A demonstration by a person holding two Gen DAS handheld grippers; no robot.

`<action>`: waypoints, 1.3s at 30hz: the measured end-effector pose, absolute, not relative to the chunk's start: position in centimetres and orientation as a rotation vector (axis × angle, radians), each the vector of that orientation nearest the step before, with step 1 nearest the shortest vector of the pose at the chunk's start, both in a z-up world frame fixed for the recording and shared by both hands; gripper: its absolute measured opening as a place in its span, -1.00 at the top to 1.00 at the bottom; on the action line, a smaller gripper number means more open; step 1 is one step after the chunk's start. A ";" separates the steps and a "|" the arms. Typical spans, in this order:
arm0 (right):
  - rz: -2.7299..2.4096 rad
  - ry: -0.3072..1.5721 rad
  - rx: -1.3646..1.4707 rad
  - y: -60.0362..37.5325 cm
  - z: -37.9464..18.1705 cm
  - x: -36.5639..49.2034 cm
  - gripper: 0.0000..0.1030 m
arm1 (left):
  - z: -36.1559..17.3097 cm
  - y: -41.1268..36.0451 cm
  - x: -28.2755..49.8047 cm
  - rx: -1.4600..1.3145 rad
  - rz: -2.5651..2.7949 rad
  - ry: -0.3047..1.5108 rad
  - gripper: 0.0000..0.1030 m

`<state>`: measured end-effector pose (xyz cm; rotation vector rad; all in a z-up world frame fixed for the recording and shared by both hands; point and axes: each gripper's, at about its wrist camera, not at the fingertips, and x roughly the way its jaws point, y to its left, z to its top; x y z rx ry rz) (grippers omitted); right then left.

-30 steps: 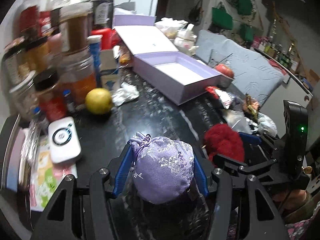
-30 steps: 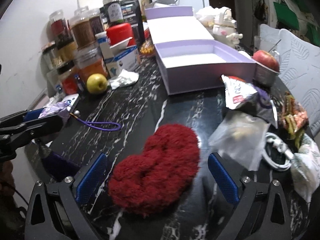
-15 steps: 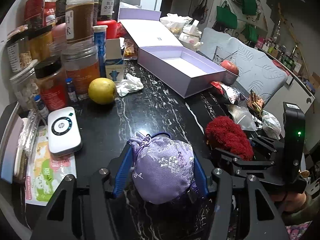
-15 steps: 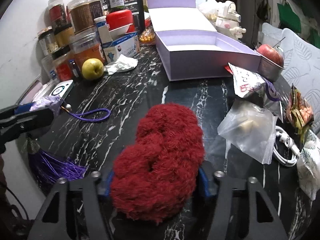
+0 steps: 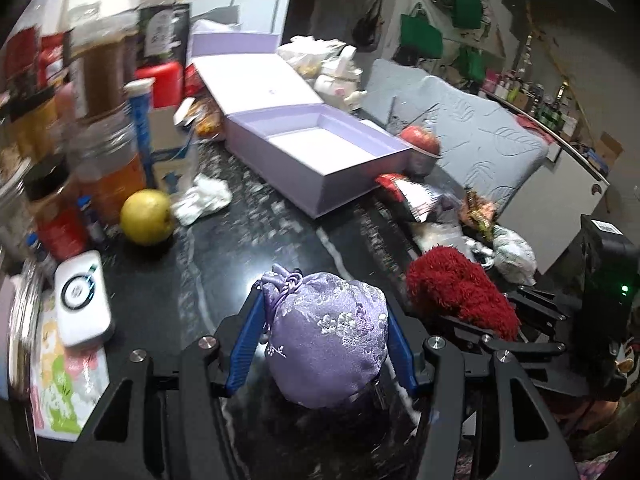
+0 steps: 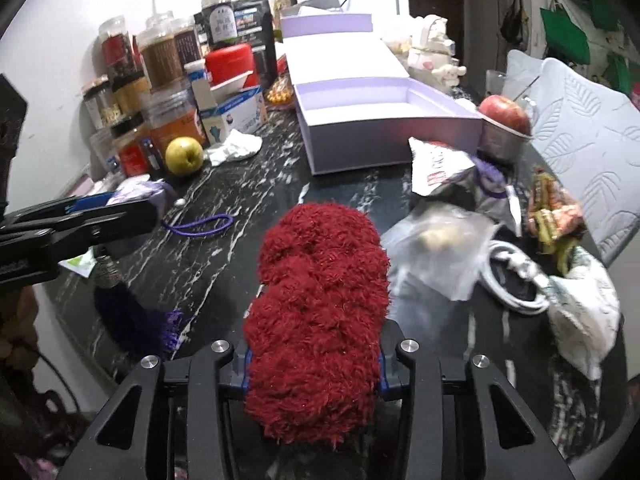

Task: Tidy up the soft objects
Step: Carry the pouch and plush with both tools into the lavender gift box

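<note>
With both grippers loaded, each soft thing is lifted clear of the dark table (image 6: 224, 200).
Left gripper (image 5: 326, 340) clamps the purple pouch (image 5: 326, 340) at its sides; right gripper (image 6: 312, 356) squeezes the red fluffy piece (image 6: 316, 304) near its base, probably for carrying to the open lilac box (image 6: 384, 120) at the far side, beyond the yellow fruit (image 6: 184, 156) on the left.

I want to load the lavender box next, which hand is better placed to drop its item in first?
Marginally the right gripper, though it's close: shut on the red fluffy item, it faces the open lavender box head-on. The left gripper, holding the purple pouch, sees it off-centre.
</note>
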<state>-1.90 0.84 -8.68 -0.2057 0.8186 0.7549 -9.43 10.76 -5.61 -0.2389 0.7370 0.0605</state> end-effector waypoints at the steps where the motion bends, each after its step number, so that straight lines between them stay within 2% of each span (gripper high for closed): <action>1: 0.754 0.814 -0.204 0.6 -8.4 -1.9 0.20 | -5.3 10.5 -9.1 -0.235 0.054 0.734 -0.10; 13: 0.765 0.709 -0.163 -2.2 -3.3 -1.2 0.19 | -1.5 7.9 -5.2 -0.165 0.007 0.680 -0.10; 39: 0.839 0.502 -0.187 2.8 5.1 8.1 0.19 | 7.1 12.2 4.2 -0.062 0.105 0.525 -0.10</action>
